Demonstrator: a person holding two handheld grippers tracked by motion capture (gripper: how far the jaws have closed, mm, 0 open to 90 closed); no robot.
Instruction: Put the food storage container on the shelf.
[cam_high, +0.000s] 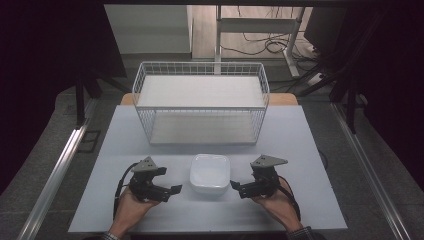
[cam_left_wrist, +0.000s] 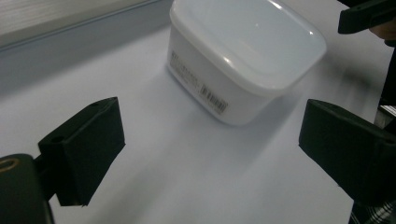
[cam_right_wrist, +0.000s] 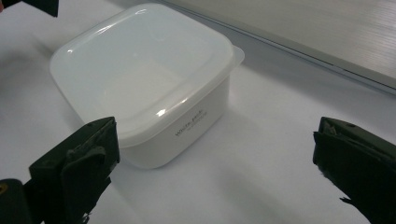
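A white lidded container (cam_high: 210, 173) sits on the counter (cam_high: 300, 145), near the middle of its near edge, lid on and upright. A barcode label (cam_left_wrist: 212, 95) shows on one side wall in the left gripper view; small printed lettering (cam_right_wrist: 192, 124) shows on another wall in the right gripper view.

The left tongs (cam_high: 169, 181) are held just to the left of the container, jaws apart, nothing between them; their tips point toward the container without touching it. The right tongs (cam_high: 235, 187) are held just to the right of it, jaws likewise apart and holding nothing, clear of the container wall. Each tool is gripped by a hand coming in from the near edge.

A white wire basket (cam_high: 200, 102) stands toward the far edge of the counter, well apart from the container, its open side up.
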